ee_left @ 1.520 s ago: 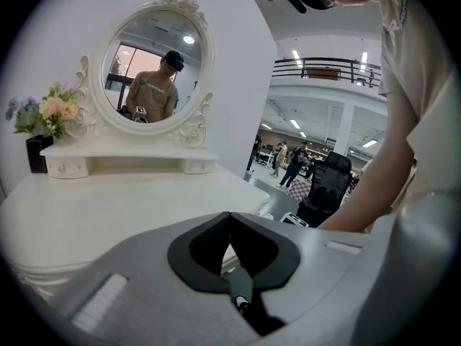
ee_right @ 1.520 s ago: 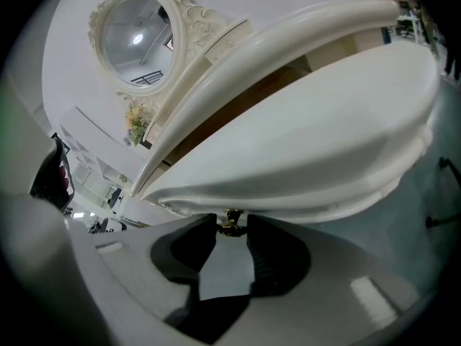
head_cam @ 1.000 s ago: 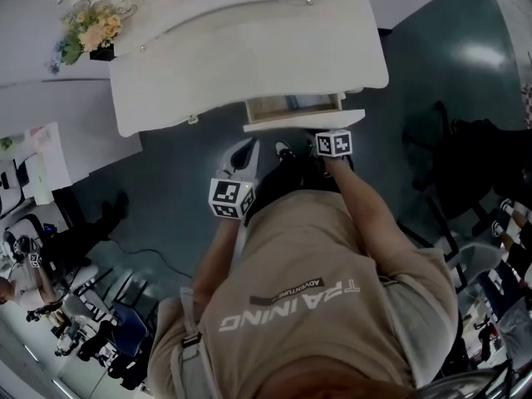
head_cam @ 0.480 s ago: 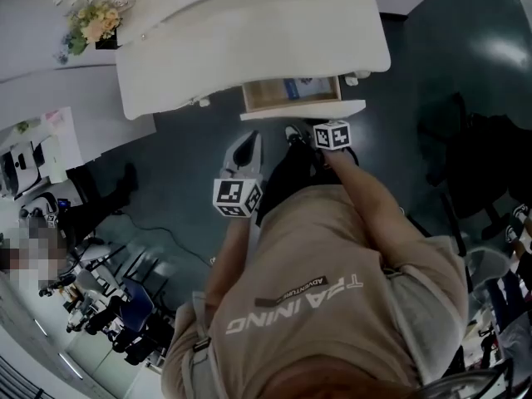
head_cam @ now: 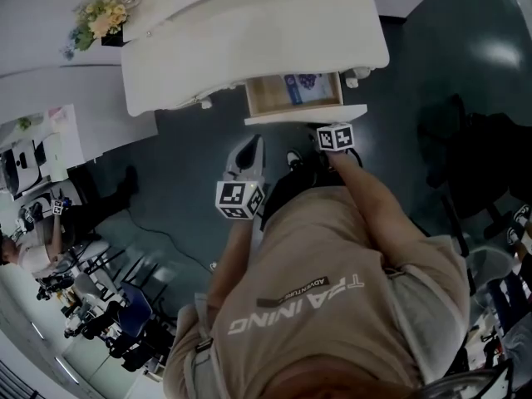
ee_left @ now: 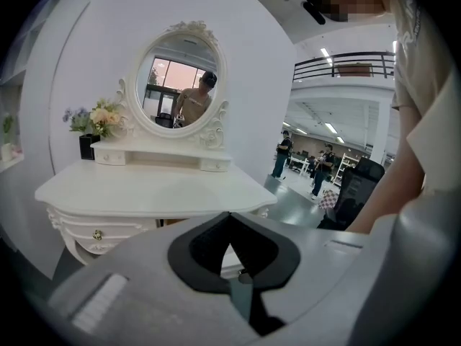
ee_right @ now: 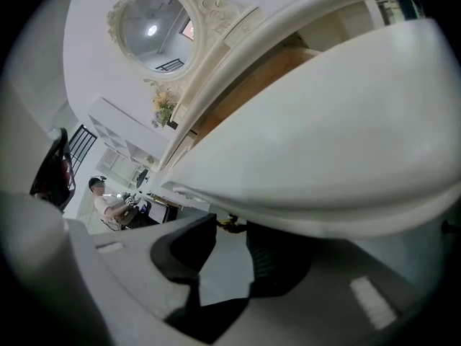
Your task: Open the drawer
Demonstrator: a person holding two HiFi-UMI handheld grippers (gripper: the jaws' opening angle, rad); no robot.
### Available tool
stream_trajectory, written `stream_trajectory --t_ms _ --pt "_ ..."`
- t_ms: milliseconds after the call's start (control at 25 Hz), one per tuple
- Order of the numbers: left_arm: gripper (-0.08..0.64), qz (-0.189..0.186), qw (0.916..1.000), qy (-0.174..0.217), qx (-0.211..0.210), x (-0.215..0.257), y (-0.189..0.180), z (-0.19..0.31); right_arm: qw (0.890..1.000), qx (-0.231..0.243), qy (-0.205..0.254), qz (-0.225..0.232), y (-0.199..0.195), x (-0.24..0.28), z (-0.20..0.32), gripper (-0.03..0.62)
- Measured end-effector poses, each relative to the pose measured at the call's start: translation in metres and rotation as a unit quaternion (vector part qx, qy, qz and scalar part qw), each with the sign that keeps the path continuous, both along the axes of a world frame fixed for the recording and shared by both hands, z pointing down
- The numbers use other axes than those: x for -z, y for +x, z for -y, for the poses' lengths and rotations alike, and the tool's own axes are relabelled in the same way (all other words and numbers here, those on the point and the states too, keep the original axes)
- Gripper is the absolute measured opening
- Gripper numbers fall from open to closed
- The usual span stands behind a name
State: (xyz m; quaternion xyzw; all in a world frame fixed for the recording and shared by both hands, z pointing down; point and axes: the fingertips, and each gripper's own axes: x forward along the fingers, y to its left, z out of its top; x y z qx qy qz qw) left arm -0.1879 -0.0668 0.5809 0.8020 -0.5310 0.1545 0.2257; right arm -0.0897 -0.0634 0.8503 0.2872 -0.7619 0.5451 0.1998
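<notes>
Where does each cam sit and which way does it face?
Head view: on the head, steeply down at the dressing table and its open drawer; torso and both arms show.
Left gripper view: on the shut left tongs, facing the oval mirror; arm at right.
Right gripper view: on the right tongs, up under the drawer front, closed on the drawer knob; no body.
Shared: both gripper views see the mirror.

Site: open lab-type hall. Evid.: mezzanine railing (ee_left: 344, 64), ceiling strip lights (ee_left: 326, 52), office chairs (head_cam: 131, 316), people (head_cam: 25, 254) at workstns; white vanity table (head_cam: 249, 44).
</notes>
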Motion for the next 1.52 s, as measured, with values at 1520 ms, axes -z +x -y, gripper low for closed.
stream_trajectory --t_ms 1520 --pt "-0.002 -0.036 0.9967 0.019 -0.07 -0.001 -0.094 -0.112 0.994 -0.076 0.05 -0.055 -0.006 0.046 -0.099 0.129"
